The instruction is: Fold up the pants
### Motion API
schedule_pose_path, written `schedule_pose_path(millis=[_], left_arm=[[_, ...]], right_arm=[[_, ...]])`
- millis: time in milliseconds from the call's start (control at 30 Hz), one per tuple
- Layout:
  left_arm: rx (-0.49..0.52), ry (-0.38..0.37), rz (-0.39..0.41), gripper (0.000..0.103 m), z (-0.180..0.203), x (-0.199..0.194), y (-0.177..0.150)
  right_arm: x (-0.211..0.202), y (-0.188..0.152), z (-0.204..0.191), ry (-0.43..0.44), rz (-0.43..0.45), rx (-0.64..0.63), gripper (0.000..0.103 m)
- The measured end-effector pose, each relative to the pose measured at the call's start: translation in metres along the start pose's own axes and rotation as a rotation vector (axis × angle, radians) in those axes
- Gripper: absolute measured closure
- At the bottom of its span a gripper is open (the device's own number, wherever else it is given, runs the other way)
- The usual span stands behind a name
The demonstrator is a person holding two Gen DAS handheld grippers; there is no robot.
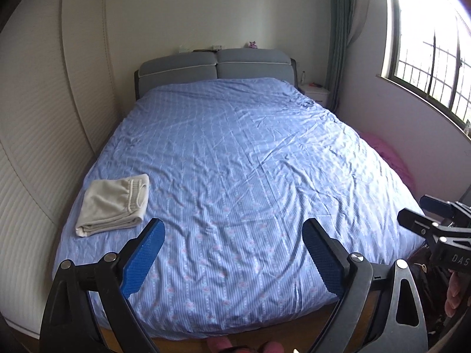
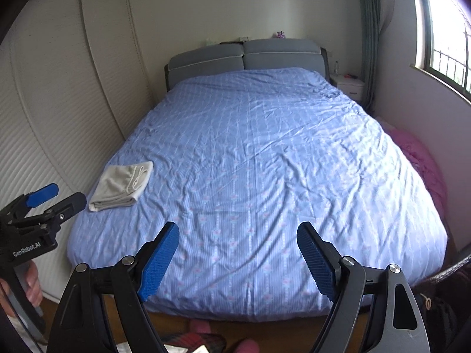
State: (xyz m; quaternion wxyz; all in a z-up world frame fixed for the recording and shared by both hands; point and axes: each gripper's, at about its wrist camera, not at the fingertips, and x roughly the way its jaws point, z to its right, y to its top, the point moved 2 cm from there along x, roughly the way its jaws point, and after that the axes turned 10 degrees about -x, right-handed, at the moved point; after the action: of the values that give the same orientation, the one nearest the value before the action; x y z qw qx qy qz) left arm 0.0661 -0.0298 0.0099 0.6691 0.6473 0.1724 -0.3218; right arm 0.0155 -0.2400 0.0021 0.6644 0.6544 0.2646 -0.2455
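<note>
The cream pants [image 1: 112, 203] lie folded into a small flat bundle near the front left corner of the blue patterned bed cover [image 1: 250, 153], waistband toward the headboard. My left gripper [image 1: 232, 225] is open above the foot of the bed, nothing between its blue pads, with the pants to its left and a little beyond. In the right wrist view the same pants [image 2: 122, 185] lie on the bed cover [image 2: 265, 147] far left of my right gripper [image 2: 238, 226], which is also open and empty. Each gripper shows in the other's view: the right gripper [image 1: 424, 211] at the right edge, the left gripper [image 2: 59, 198] at the left edge.
A white slatted wardrobe [image 1: 44, 135] runs close along the bed's left side. A grey headboard [image 1: 215, 67] and white nightstand [image 1: 316, 91] stand at the far end. A window [image 1: 426, 53] and pink fabric [image 1: 391, 156] are on the right. Wooden floor [image 2: 279, 329] lies below the bed's foot.
</note>
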Motion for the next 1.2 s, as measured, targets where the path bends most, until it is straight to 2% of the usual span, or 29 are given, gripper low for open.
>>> schedule_pose_path(millis=[333, 967, 1200], left_arm=[[0.017, -0.002, 0.033, 0.0, 0.009, -0.007, 0.001], [0.025, -0.009, 0.064, 0.0, 0.017, -0.017, 0.0], [0.006, -0.018, 0.042, 0.0, 0.017, -0.014, 0.002]], right_arm=[[-0.025, 0.007, 0.004, -0.019, 0.062, 0.0, 0.021], [-0.04, 0.008, 0.008, -0.024, 0.081, -0.01, 0.021], [-0.04, 0.006, 0.012, -0.025, 0.079, -0.002, 0.021]])
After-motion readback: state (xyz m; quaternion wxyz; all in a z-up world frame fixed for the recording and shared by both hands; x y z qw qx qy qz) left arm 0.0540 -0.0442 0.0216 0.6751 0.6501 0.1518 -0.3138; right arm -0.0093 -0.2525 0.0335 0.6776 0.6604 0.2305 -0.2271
